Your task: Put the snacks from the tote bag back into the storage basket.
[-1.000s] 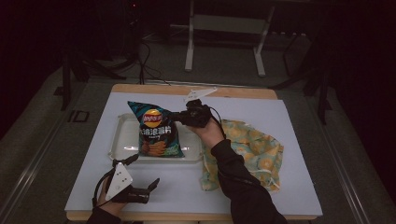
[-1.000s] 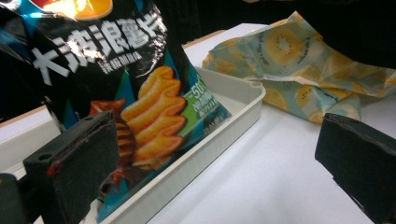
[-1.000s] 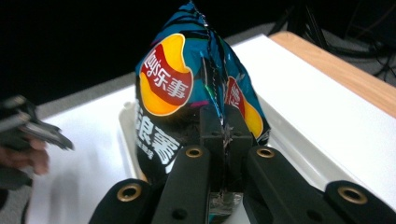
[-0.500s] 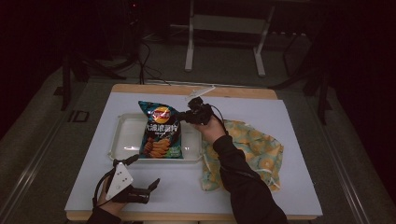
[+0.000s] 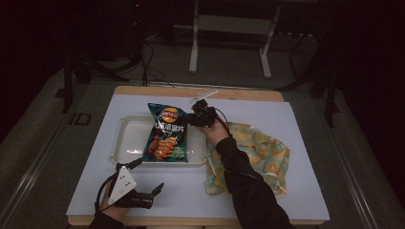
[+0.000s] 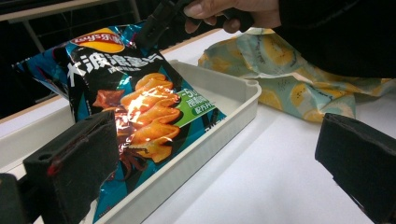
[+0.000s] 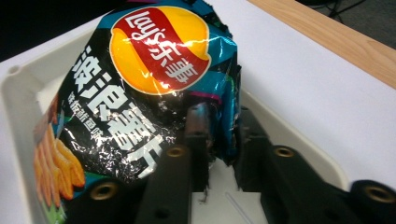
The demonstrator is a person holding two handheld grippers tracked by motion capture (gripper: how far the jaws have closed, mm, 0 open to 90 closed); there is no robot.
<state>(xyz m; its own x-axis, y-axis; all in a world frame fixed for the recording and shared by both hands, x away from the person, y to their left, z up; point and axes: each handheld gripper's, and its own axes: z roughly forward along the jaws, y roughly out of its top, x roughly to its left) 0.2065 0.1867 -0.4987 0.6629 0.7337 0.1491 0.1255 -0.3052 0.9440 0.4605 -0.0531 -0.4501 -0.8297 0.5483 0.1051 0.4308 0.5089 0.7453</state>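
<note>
Over the white tray [image 5: 125,143] on the bench [image 5: 296,119], the right hand-held gripper [image 5: 198,116] pinches the upper edge of the crisp bag [image 5: 167,133], its jaws clenched on the foil; the bag's bottom sits in the tray. Near the front edge, the left hand-held gripper [image 5: 143,198] rests with jaws spread wide, grasping nothing. Its own view shows the yellow-patterned cloth [image 6: 289,79] beside the tray, while the right gripper view shows the pinched foil close up.

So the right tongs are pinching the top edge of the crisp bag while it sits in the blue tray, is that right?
Nearly: the tray is white, not blue, as the high view shows. The right tongs do pinch the crisp bag by its top edge.
</note>
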